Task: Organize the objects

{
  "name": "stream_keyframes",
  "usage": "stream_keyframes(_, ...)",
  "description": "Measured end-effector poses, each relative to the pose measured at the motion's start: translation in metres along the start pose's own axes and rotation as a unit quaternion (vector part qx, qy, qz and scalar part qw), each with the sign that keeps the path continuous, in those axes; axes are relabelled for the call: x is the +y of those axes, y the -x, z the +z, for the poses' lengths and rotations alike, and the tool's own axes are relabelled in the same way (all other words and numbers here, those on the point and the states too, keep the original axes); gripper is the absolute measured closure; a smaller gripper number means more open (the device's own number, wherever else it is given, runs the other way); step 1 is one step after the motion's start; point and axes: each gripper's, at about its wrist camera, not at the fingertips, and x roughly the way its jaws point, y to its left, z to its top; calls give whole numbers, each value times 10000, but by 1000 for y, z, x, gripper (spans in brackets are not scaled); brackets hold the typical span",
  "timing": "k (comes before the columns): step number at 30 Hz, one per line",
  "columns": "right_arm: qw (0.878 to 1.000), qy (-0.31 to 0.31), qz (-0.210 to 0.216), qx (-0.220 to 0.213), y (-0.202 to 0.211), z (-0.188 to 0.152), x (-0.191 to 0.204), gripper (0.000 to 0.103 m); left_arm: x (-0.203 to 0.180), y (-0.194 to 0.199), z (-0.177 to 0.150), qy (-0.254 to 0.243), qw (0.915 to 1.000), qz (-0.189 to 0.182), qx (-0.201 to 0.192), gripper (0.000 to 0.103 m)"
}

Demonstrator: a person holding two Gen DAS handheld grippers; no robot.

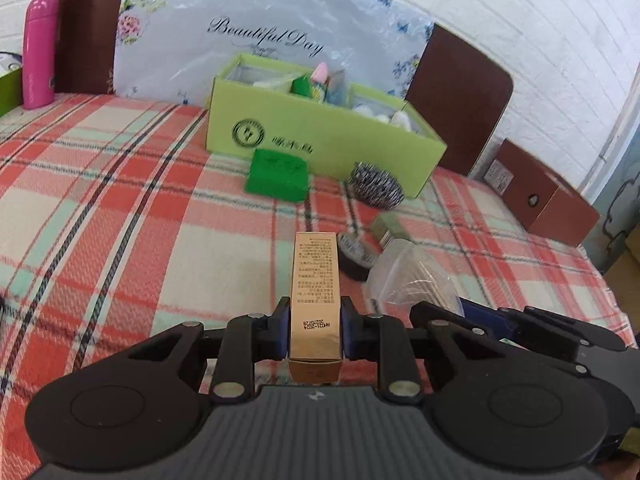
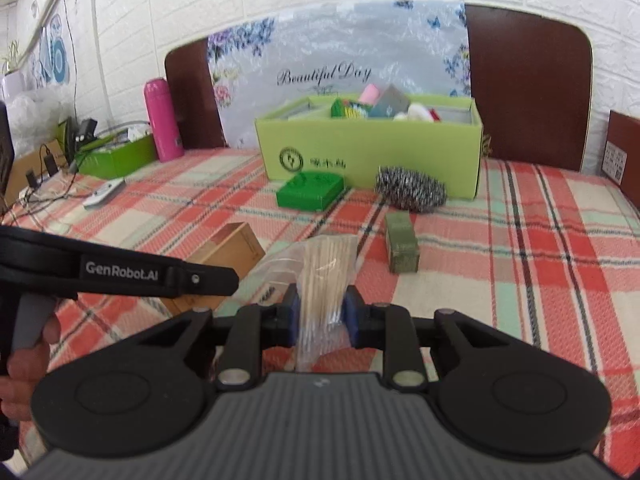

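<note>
My left gripper (image 1: 315, 320) is shut on a long gold box (image 1: 315, 280), held above the plaid cloth; the box also shows in the right wrist view (image 2: 228, 250). My right gripper (image 2: 322, 312) is shut on a clear bag of wooden sticks (image 2: 326, 272), which also shows in the left wrist view (image 1: 412, 276). A lime green organizer box (image 1: 320, 136) (image 2: 372, 148) with several items inside stands at the back. In front of it lie a green square box (image 1: 278, 174) (image 2: 312, 190), a steel wool scourer (image 1: 375, 188) (image 2: 412, 189) and a small olive box (image 2: 402, 248) (image 1: 390, 226).
A pink bottle (image 1: 39, 52) (image 2: 162, 120) stands at the back left. A dark round tin (image 1: 354, 254) lies beside the gold box. A brown box (image 1: 540, 196) sits at the right edge. A second green box (image 2: 116, 156), cables and a remote (image 2: 104, 194) lie at the left.
</note>
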Motion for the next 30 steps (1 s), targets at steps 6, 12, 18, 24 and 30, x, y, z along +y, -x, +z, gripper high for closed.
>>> stream_keyframes(6,9991,-83,-128,-401,12,25,-10,81,-12,7,25,-45,9995,-150,-281,78)
stream_keyframes(12,9967,-118,-314,-744,15,51,-26,81,-23,9,51,-102,9978,-324,-561,78)
stream_keyframes(18,9928,-125,-518,-1075,9,77,-43,81,-36,3,83,-192,9954,-472,-815,78)
stream_keyframes(24,9887,-72,-745,-1301,-14,101,-59,81,-47,-22,121,-159,9930,-693,-938,78)
stream_keyframes(30,9852,-120,-954,-1418,-51,120,-82,80,-52,-57,157,-136,9921,-732,-1007,78)
